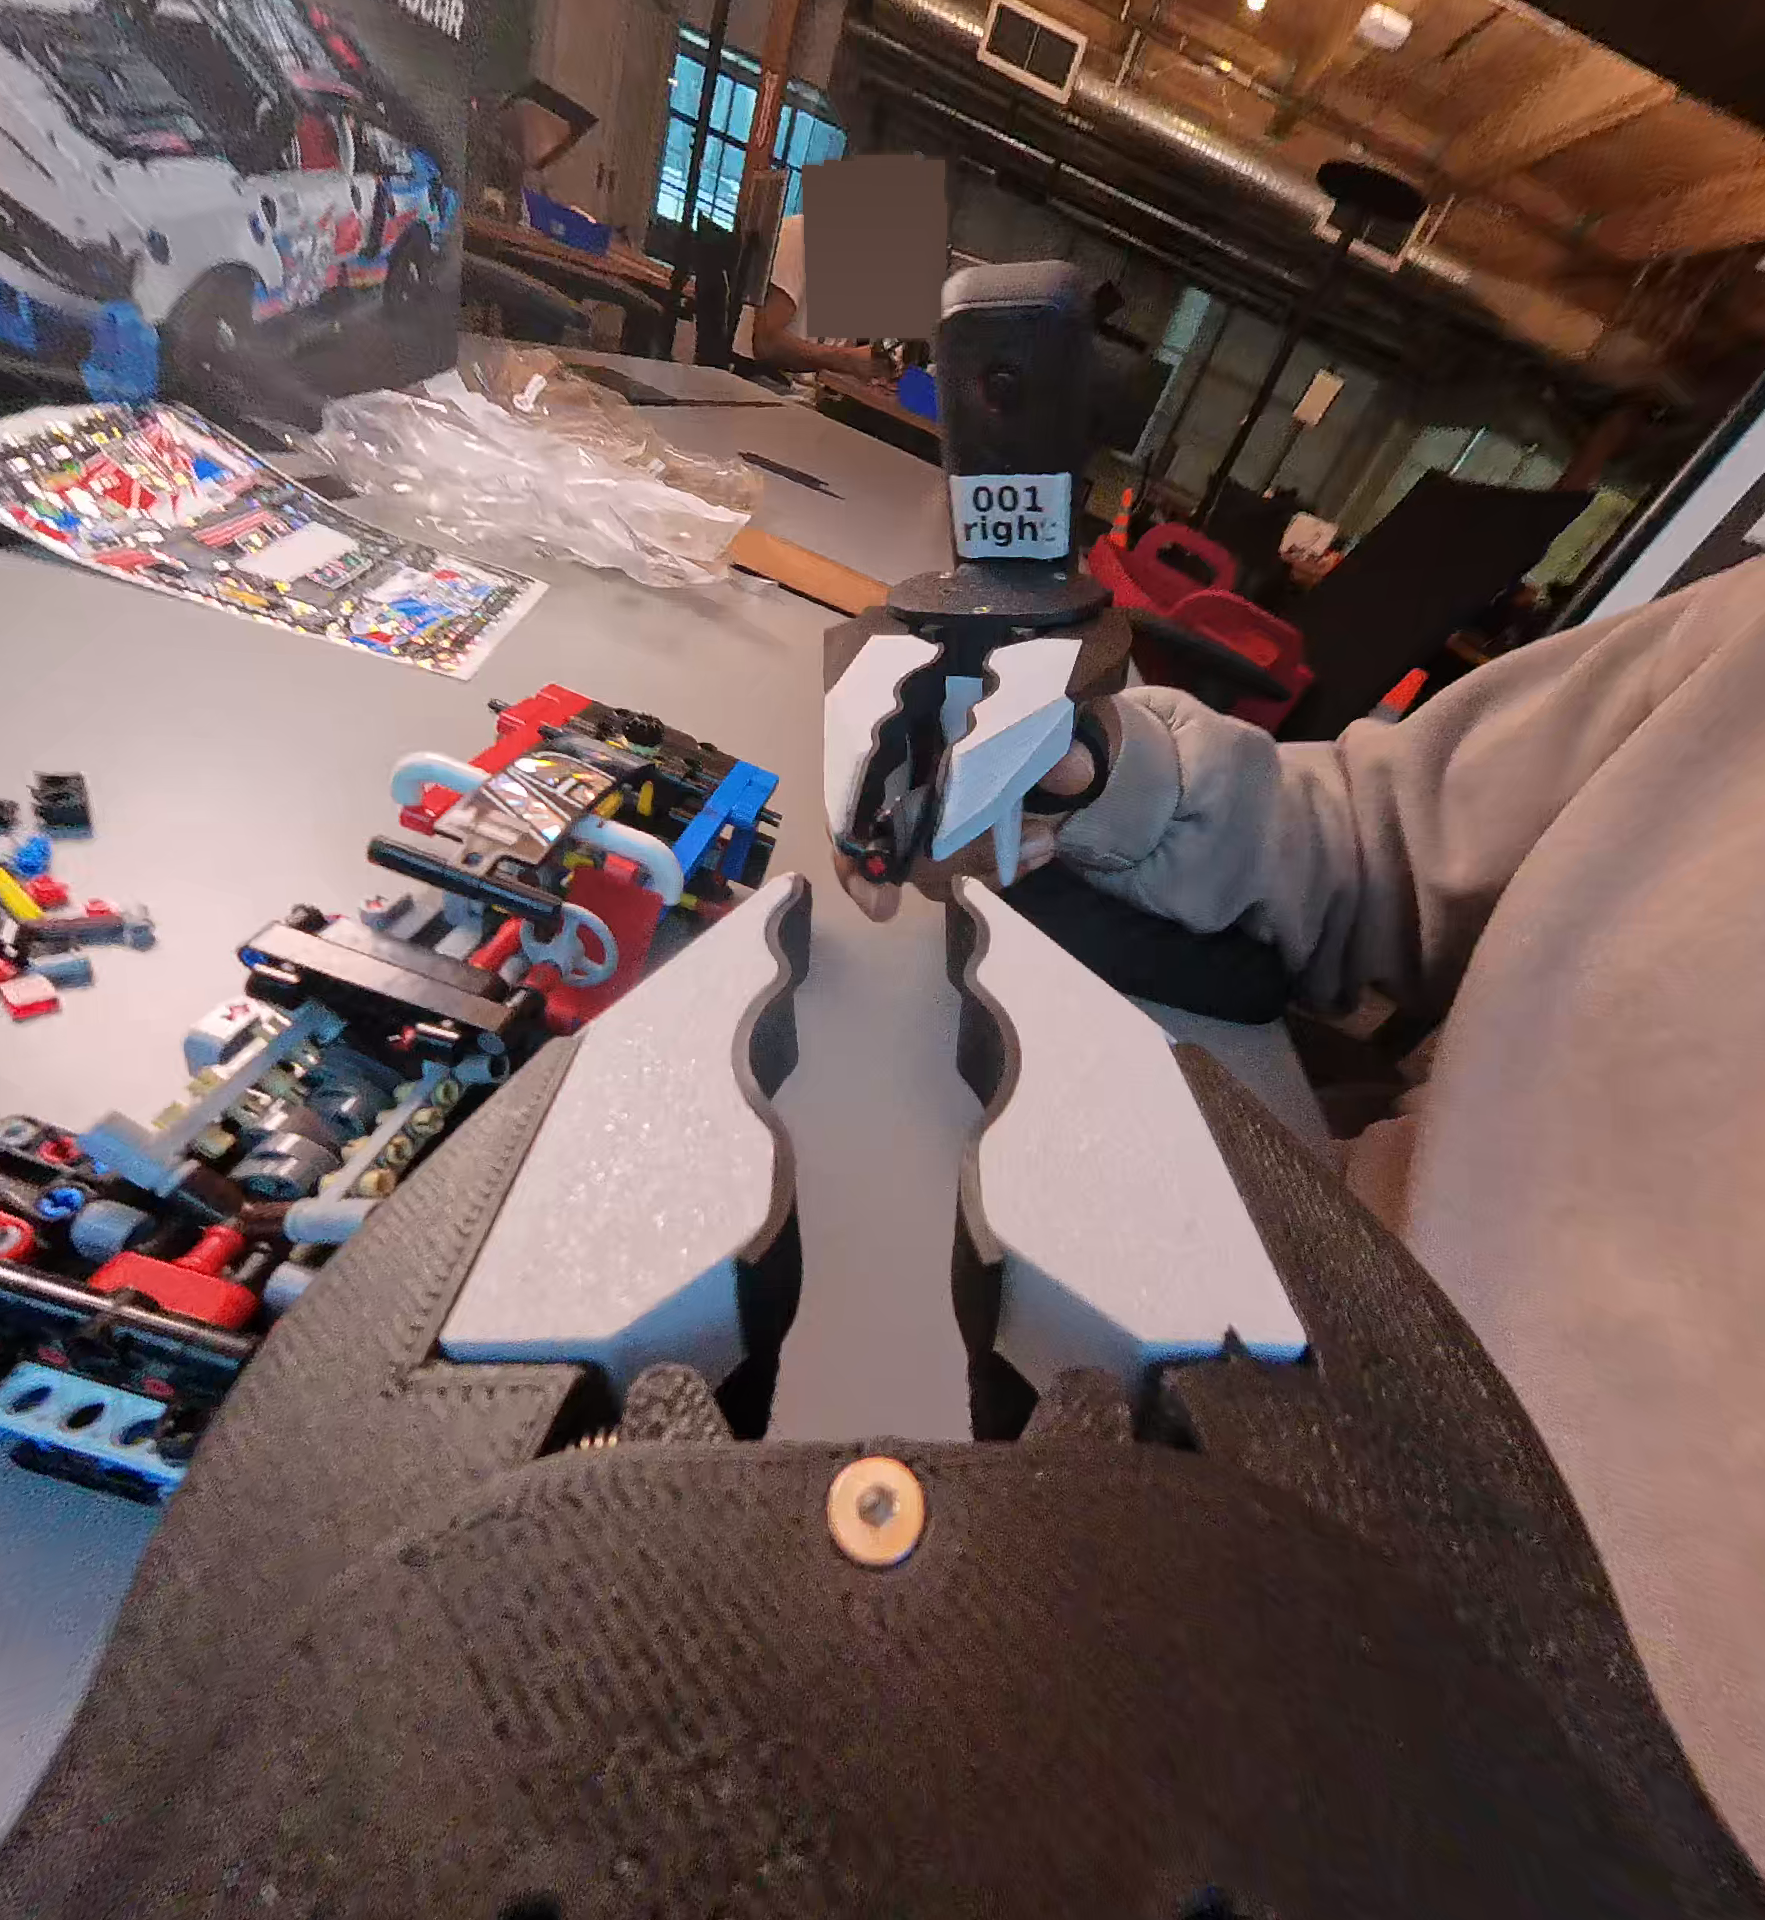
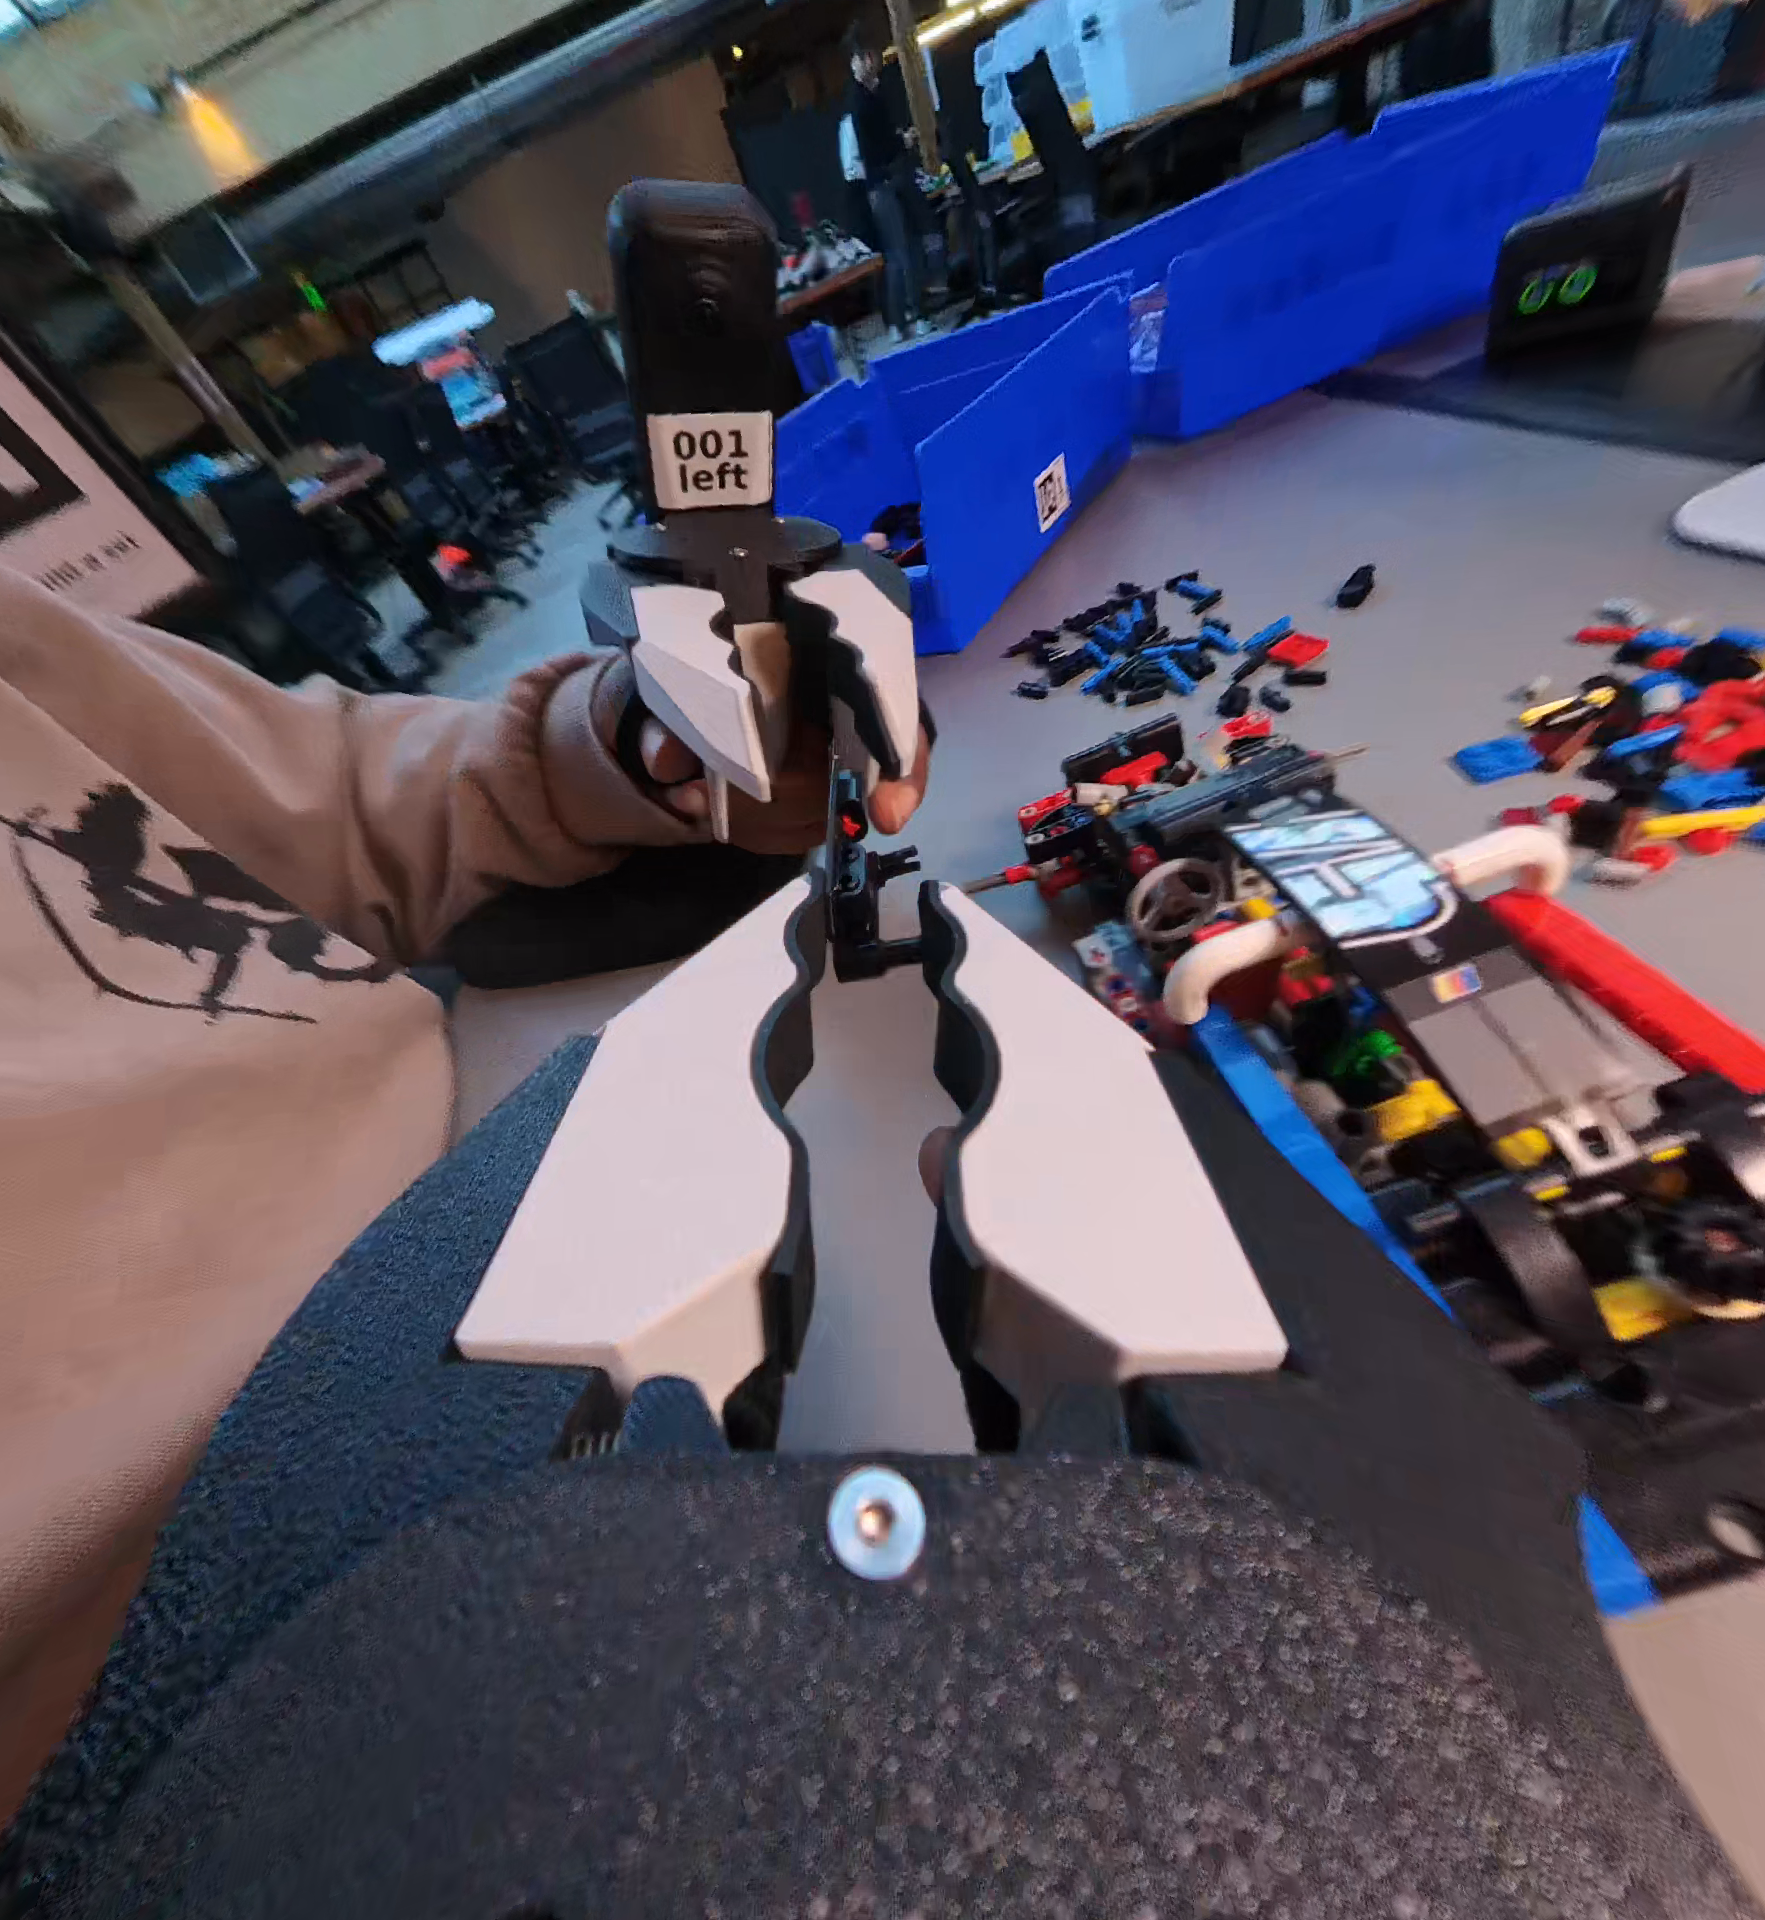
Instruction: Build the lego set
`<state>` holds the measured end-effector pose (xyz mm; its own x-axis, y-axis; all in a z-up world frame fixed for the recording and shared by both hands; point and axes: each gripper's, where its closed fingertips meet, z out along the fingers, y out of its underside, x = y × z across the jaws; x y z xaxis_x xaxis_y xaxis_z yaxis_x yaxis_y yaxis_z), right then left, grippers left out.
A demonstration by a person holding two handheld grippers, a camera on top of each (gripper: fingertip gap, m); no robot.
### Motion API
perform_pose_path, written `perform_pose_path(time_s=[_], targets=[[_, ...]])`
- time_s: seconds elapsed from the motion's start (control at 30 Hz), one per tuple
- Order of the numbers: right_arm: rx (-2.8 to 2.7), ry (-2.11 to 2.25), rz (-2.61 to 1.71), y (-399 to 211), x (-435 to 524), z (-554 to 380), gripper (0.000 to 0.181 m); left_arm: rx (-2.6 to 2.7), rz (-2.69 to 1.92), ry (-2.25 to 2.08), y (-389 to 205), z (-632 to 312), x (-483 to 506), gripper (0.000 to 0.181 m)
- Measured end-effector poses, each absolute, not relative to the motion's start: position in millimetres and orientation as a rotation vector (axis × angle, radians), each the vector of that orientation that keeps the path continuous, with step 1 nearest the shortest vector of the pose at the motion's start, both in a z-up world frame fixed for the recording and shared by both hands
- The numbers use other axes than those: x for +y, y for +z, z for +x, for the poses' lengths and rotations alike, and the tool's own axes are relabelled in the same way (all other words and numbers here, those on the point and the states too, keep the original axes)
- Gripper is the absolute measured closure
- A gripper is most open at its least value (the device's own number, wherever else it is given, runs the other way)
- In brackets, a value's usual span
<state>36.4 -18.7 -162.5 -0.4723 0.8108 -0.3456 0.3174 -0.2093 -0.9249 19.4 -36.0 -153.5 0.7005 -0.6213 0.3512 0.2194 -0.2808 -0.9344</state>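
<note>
A partly built lego car point(image 1: 504, 914) in black, red and blue lies on the grey table point(image 1: 234, 748); it also shows in the right wrist view point(image 2: 1429, 1039). My right gripper point(image 2: 870, 899) is shut on a small black lego piece point(image 2: 852, 914) with pins and a red spot, held above the table. The same piece point(image 1: 873, 857) shows at the right gripper's point(image 1: 919, 852) tips in the left wrist view. My left gripper point(image 1: 883, 894) is open and empty, tip to tip with the right one. It faces me in the right wrist view point(image 2: 805, 800).
Loose bricks lie in piles point(image 1: 16, 914) point(image 2: 1688, 738), with a blue and black pile point(image 2: 1158, 649) farther back. A printed sheet point(image 1: 234, 530), clear plastic bags point(image 1: 545, 488) and the set's box point(image 1: 182, 187) stand behind the car. Blue bins point(image 2: 1273, 312) line the table's far side. Both grippers' tips are close together, under 4 cm apart.
</note>
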Motion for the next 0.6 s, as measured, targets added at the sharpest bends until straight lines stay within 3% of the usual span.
perform_pose_path(time_s=[0.1,0.2,0.6], targets=[[-1.559,2.093,-1.554,-158.6,-30.0,37.6,0.167,0.457,-1.631,-0.63,-150.6,24.6,-36.1,0.154],[-1.458,2.347,-1.646,-152.0,-36.2,39.6,0.167,0.54,-1.599,-0.556,-147.8,34.3,-40.1,0.163],[-1.471,2.372,-1.676,-156.8,-48.1,35.3,0.167,0.295,-1.557,-0.974,-135.1,30.2,-39.5,0.175]])
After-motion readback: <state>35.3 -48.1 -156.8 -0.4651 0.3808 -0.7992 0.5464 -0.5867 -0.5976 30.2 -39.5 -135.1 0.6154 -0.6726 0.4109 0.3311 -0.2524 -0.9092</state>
